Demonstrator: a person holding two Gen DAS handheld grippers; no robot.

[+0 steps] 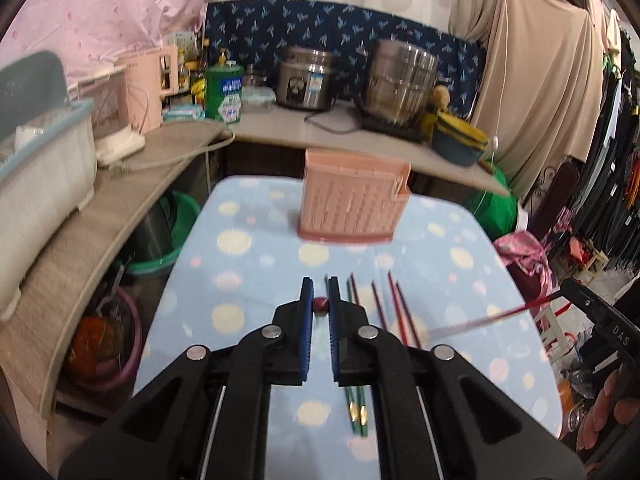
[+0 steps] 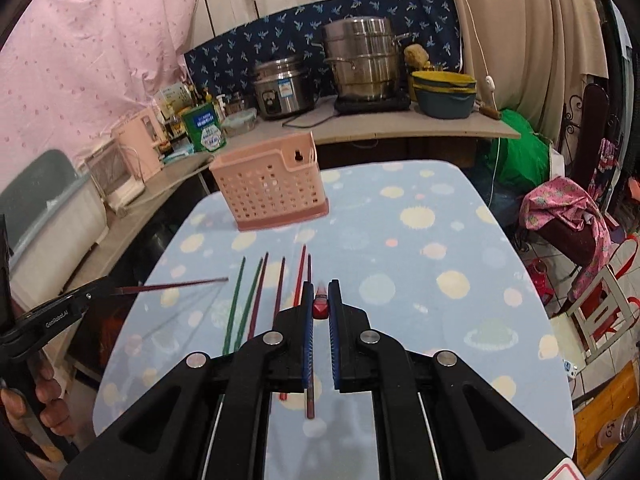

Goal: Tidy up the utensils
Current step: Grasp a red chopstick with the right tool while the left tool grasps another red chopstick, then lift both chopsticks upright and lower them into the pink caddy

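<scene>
Left gripper (image 1: 320,308): jaws nearly closed, clamping the butt end of a dark red chopstick (image 2: 172,285). In the right wrist view this chopstick projects sideways from the gripper, clear of the blue spotted tablecloth (image 2: 420,240).

Right gripper (image 2: 320,308): jaws nearly closed on the end of a bright red chopstick (image 1: 520,311). In the left wrist view its shaft is blurred and points across the table.

Remaining chopsticks: two green chopsticks (image 2: 240,300) and several red ones (image 2: 280,288) lie flat on the cloth, roughly parallel, between and below the two grippers.

Pink perforated utensil holder (image 1: 354,200): stands upright at the far end of the table, beyond the loose chopsticks, well apart from both grippers.
</scene>
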